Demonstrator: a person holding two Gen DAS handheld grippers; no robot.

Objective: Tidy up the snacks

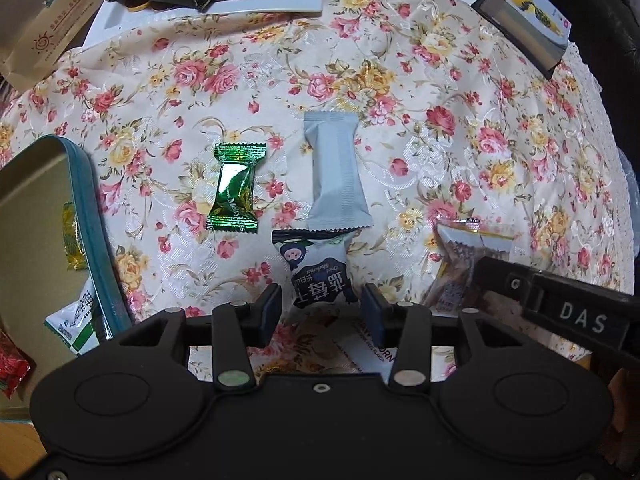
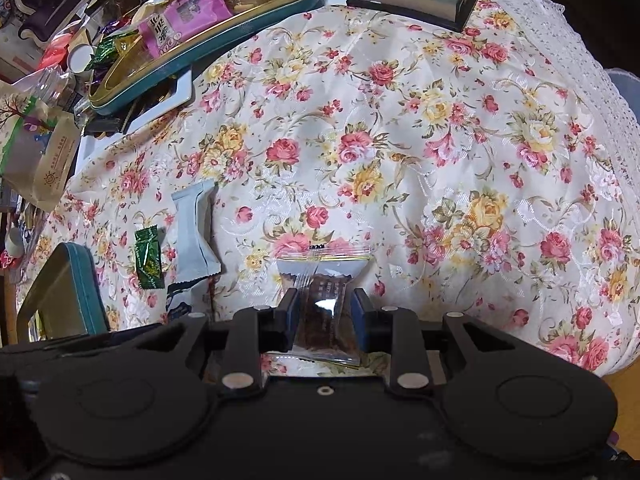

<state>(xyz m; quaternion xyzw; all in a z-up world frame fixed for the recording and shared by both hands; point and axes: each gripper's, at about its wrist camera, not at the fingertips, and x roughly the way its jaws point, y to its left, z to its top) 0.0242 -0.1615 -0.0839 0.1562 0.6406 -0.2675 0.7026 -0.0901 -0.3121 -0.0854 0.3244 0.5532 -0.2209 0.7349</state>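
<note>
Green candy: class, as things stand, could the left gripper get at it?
Probably yes. The left gripper is open around the blueberry packet, apparently not clamping it. The green candy lies uncovered on the cloth, ahead to the left, apart from the grey packet.

A floral tablecloth (image 2: 400, 140) with a lace edge covers the table; wooden floor (image 2: 624, 384) shows beyond.
</note>
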